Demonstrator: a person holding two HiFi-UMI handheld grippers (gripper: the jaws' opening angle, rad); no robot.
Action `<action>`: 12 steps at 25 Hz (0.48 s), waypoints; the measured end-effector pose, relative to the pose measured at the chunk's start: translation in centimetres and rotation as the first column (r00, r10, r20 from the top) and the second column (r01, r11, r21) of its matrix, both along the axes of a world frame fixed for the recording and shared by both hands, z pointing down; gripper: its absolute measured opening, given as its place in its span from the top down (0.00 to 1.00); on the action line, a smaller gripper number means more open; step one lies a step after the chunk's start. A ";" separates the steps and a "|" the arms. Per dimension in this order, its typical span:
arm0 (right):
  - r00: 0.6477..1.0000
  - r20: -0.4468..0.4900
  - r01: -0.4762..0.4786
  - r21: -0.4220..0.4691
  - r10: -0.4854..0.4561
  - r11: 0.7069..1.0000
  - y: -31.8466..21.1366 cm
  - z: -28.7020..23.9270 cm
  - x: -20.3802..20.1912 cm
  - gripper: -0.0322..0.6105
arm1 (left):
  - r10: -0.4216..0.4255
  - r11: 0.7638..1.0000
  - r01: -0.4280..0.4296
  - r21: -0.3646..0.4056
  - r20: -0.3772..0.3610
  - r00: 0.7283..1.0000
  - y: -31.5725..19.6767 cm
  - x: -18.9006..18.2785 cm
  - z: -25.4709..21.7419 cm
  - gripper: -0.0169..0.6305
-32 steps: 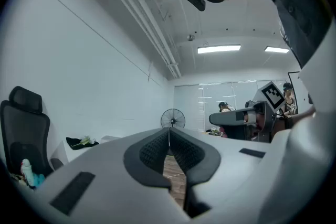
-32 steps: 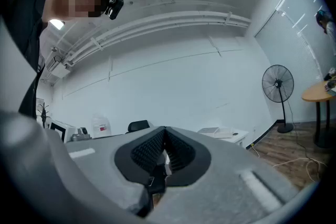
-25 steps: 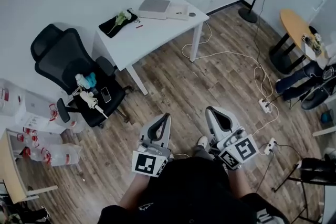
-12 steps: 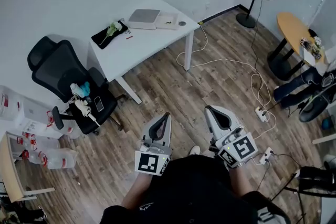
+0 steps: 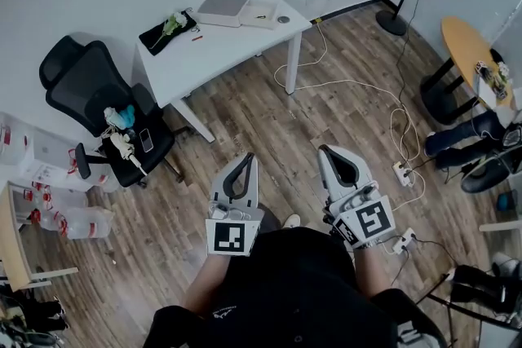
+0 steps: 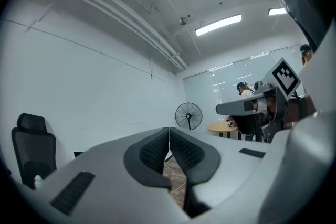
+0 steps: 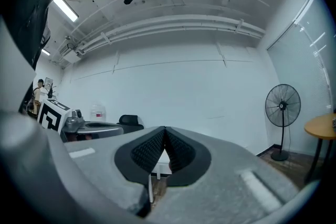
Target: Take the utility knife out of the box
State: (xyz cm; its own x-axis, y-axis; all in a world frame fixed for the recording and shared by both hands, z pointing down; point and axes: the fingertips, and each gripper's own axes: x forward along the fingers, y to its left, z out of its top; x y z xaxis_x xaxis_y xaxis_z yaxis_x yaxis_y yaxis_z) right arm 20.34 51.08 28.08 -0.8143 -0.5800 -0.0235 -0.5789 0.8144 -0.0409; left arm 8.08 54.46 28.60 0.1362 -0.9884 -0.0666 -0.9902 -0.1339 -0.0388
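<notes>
Utility knife: I can't make it out; a flat, pale, round-cornered box [image 5: 223, 9] sits at the far end of the white worktop [image 5: 220, 53].
My left gripper [image 5: 247, 160] and right gripper [image 5: 327, 151] hang near me over the wood-plank floor [image 5: 269, 126], ribbed dark fingers [image 6: 152, 149] pressed together on nothing.

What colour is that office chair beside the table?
Black. The office chair shows best in the head view, left of the white table.
</notes>
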 end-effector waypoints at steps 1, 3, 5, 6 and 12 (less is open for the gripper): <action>1.000 -0.006 -0.014 0.007 0.014 1.000 -0.5 0.1 0.1 0.94 | 0.000 1.000 0.000 0.001 -0.001 1.000 -0.5 0.1 0.0 0.96; 0.999 -0.019 -0.038 0.025 0.038 0.999 -1.6 0.1 0.1 0.94 | -0.006 1.000 0.006 0.002 -0.005 1.000 -1.6 0.0 0.0 0.96; 0.998 -0.031 -0.054 0.035 0.055 0.998 -2.6 0.2 -0.1 0.94 | -0.009 1.000 0.009 -0.008 -0.007 1.000 -2.7 -0.3 0.3 0.96; 0.997 -0.038 -0.064 0.038 0.065 0.997 -3.1 0.3 -0.3 0.94 | -0.008 1.000 0.008 -0.015 -0.007 1.000 -3.2 -0.5 0.6 0.96; 0.990 -0.078 -0.117 0.032 0.119 0.993 -7.6 1.4 -1.1 0.94 | 0.013 1.000 -0.013 -0.017 -0.027 1.000 -8.3 -2.1 1.7 0.96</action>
